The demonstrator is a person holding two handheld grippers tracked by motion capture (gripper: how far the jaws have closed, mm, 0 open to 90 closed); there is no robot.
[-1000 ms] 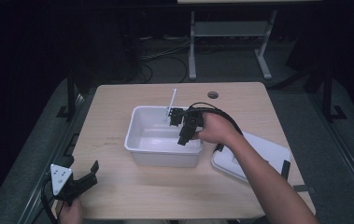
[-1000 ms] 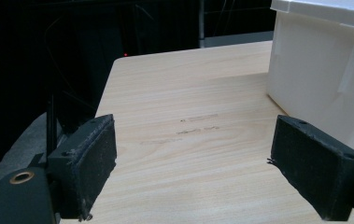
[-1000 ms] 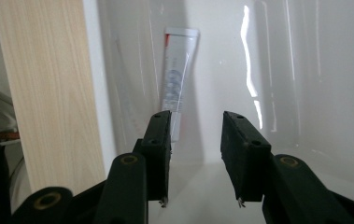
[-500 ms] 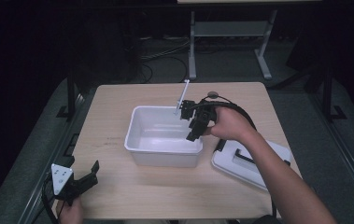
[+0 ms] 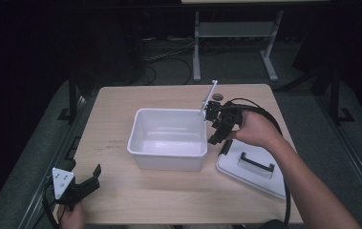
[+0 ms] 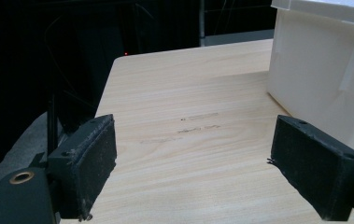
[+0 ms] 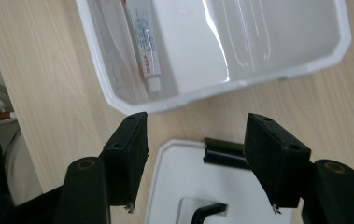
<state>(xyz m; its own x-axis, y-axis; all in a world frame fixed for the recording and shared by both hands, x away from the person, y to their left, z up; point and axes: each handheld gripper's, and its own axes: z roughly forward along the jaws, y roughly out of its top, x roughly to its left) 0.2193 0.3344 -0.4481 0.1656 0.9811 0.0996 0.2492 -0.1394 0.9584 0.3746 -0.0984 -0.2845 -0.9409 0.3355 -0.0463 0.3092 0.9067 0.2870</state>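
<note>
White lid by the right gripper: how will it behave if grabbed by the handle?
The lid looks like thin, flat plastic, so probably light and slightly flexible. Its black handle sits near the middle, so it should lift fairly level. Lying flat on the smooth table, it may slide if pushed.

Tongs [image 7: 195,158]: jaws spread wide apart, nothing between them.
Tub [image 7: 258,77]: white plastic, just past the jaw tips, resting on the wooden surface [image 7: 39,84].
Tube [image 7: 143,42]: white with red print, lying inside the tub along one wall.
Lid [image 7: 179,182]: white, black latch and handle, beneath the jaws.
</note>
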